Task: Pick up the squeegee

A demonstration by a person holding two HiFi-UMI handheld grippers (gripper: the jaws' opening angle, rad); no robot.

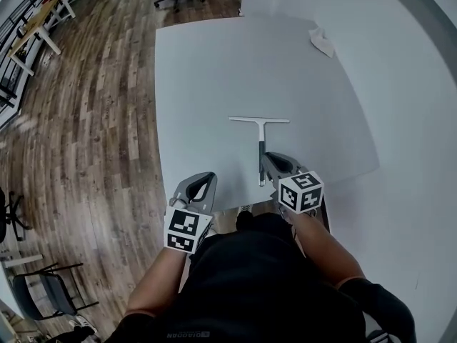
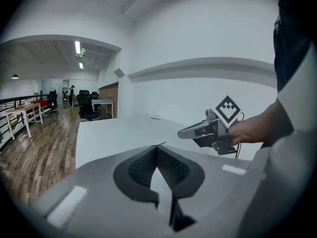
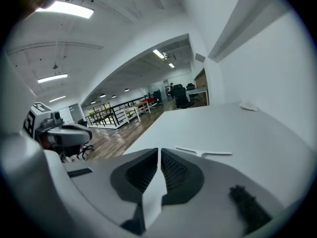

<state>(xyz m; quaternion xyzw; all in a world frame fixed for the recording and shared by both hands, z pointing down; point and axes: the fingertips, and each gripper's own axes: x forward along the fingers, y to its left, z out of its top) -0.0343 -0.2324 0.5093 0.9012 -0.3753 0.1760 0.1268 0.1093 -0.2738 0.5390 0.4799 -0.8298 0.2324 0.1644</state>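
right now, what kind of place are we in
Probably an open-plan office or lab: a wood plank floor, wheeled office chairs by desks further back, and a big white table as the work surface.

Open table surrounds the squeegee; a crumpled white scrap lies well apart.

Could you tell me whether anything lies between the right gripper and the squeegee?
Nothing visible does. The right gripper, jaws together, hangs beside the near end of the squeegee, with only bare table there. The crumpled white scrap lies far off at the back corner.
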